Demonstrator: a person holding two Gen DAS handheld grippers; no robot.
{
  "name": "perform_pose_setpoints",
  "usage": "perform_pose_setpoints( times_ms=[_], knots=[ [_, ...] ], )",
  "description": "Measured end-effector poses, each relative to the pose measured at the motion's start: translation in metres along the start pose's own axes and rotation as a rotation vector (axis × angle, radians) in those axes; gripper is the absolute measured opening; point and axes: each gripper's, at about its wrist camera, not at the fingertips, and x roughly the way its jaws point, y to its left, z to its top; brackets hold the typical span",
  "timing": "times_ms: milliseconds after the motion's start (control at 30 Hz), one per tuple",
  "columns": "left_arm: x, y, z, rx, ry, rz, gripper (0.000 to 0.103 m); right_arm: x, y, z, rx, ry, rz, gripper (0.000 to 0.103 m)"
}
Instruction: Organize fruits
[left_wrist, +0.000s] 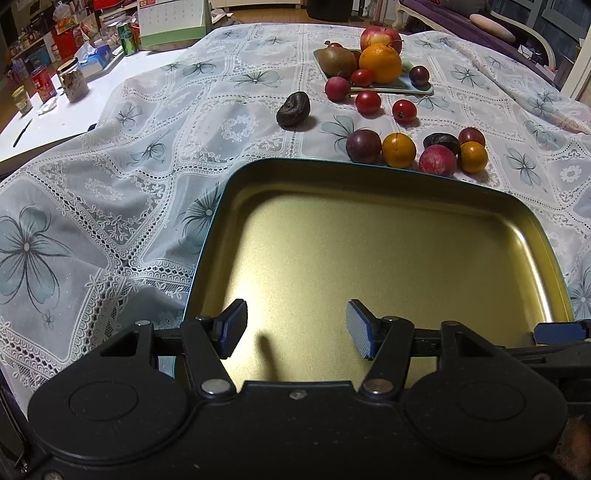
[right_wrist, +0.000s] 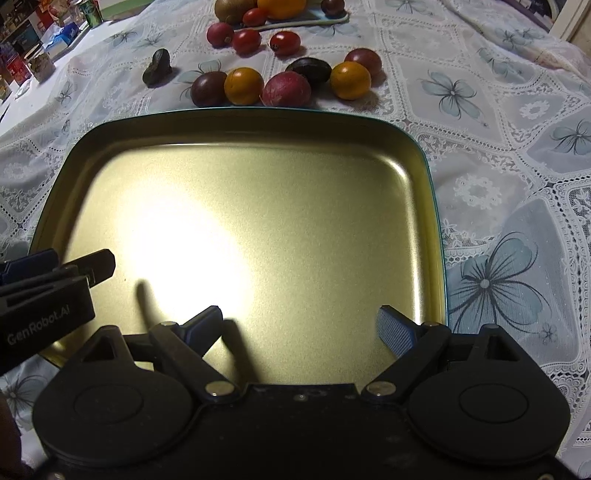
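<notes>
Two wrist views over a gold tray (left_wrist: 388, 236) lying on a lace cloth (left_wrist: 110, 177) that covers the surface. The tray holds no fruit; sorting has not yet begun, judging from its bare floor.

Left gripper (left_wrist: 295, 328): hovers over the tray's near edge at 6 o'clock, jaws parted wide, nothing between them. Its side also shows at 9 o'clock in the right view.

Right gripper (right_wrist: 303, 328): poised just beside it over the same near edge, jaws likewise spread wide and empty. Both tools sit low and behind the tray, probably so that each can reach forward over it to the fruit.

Loose fruit, at 12 o'clock beyond the tray's far rim: a row just past the rim made up of a dark plum (right_wrist: 208, 88), an orange (right_wrist: 243, 85), a pink-red fruit (right_wrist: 286, 89), a dark oval fruit (right_wrist: 309, 70), a second orange (right_wrist: 350, 80) and a purple plum (right_wrist: 363, 59); several touch one another. Farther off lie two red tomatoes (right_wrist: 246, 40) and a small red fruit (right_wrist: 219, 34). A wrinkled dark fruit (right_wrist: 157, 66) lies alone at 11 o'clock.

Far plate (left_wrist: 391, 86): already heaped with an apple (left_wrist: 380, 37), a large orange (left_wrist: 380, 62), a kiwi (left_wrist: 337, 62) and smaller pieces.

The near row is the likeliest first target, being closest to the tray; the touching fruits may roll when one is lifted
</notes>
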Motion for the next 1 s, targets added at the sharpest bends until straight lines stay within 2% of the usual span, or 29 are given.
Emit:
perform_pose_setpoints(
  times_ms=[100, 400, 533, 667, 833, 1000],
  knots=[
    [-0.001, 0.001, 0.001, -0.004, -0.026, -0.006, 0.063, 0.000, -0.002, 0.002, 0.005, 0.022, 0.005, 0.094],
    [-0.001, 0.002, 0.007, 0.002, 0.013, -0.003, 0.063, 0.004, -0.003, 0.007, -0.052, 0.085, -0.012, 0.094],
    [-0.002, 0.001, 0.011, 0.006, 0.010, -0.006, 0.063, 0.002, -0.005, 0.009, -0.049, 0.108, 0.013, 0.094],
    [-0.008, 0.000, 0.019, 0.032, -0.031, -0.006, 0.060, -0.010, -0.008, 0.015, -0.023, 0.060, 0.033, 0.093],
    [-0.014, 0.003, 0.035, 0.031, -0.051, -0.044, 0.060, -0.035, -0.009, 0.023, -0.022, -0.087, 0.007, 0.094],
    [-0.015, 0.004, 0.057, 0.049, -0.073, -0.032, 0.060, -0.051, -0.007, 0.044, -0.105, -0.152, 0.001, 0.093]
  ],
)
